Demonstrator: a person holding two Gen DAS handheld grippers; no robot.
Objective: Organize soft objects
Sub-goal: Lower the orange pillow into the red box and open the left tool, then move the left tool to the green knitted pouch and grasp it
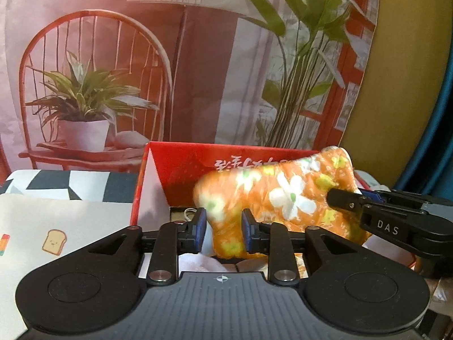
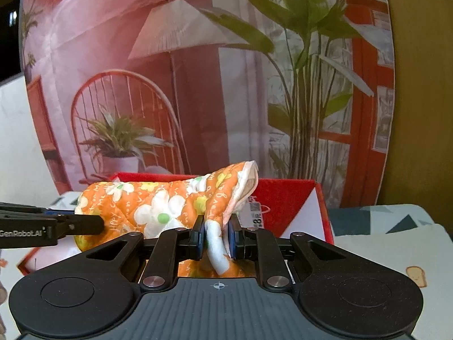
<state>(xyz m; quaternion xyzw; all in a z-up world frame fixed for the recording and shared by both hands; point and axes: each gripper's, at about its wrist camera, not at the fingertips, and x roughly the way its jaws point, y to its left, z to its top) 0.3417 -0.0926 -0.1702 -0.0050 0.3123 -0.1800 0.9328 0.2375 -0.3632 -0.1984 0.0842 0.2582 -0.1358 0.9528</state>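
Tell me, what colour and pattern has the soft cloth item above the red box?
Orange cloth item with white and yellow flowers; the right wrist view shows it best.

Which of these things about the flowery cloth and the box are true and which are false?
1. The cloth is orange with white flowers. True.
2. The box is blue. False: it is red.
3. The right gripper pinches the cloth. True.
4. The cloth lies flat on the table. False: it is held up over the box.
5. The left gripper has cloth between its fingers. True.
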